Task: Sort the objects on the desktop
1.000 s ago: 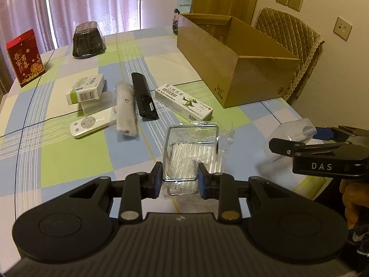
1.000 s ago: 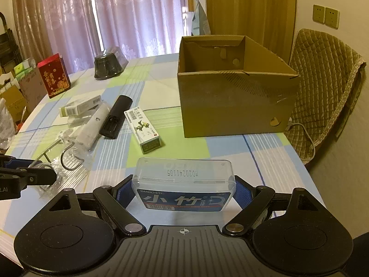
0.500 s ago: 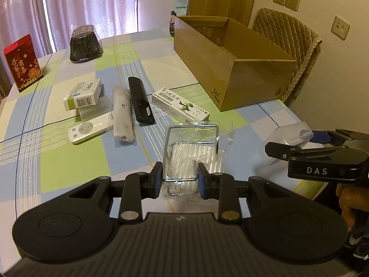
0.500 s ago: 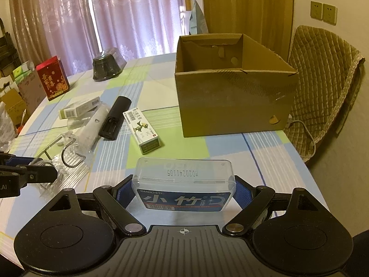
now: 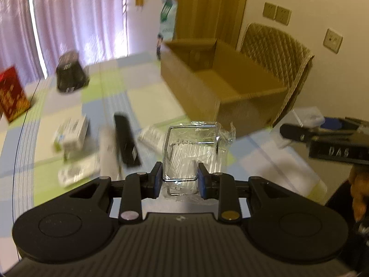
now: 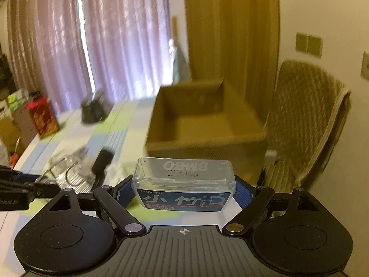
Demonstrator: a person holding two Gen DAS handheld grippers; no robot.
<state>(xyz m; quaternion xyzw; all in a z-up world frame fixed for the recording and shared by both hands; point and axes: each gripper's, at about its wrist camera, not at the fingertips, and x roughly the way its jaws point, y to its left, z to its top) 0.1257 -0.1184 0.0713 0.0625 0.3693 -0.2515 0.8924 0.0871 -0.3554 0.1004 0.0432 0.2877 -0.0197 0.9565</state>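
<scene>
Room first: pale purple curtains (image 5: 69, 23) are seen along the back, with a wooden door (image 6: 230, 34) next to them, cream walls with switch plates (image 5: 276, 13), and a quilted tan chair (image 6: 306, 120) parked at the far right of the surface. The surface (image 5: 41, 184) is covered by a checked cloth in blue, green and white. An open cardboard box (image 5: 221, 85) is sat on it near the chair, flaps up. Further back a dark wrapped container (image 5: 71, 73) and a red box (image 5: 12, 94) can be made out, pretty blurry. Closer in, a black remote (image 5: 126, 140), a small green-and-white carton (image 5: 71, 133) and a white remote (image 5: 78, 173) are left lying on the cloth, all smeared by blur. The left tool (image 5: 178, 180) is clamped on a wire rack in clear plastic wrap (image 5: 191, 147), held in front of the box. The right tool (image 6: 184, 196) is closed around a clear plastic case with a blue label (image 6: 184, 182), also held just short of the box.
</scene>
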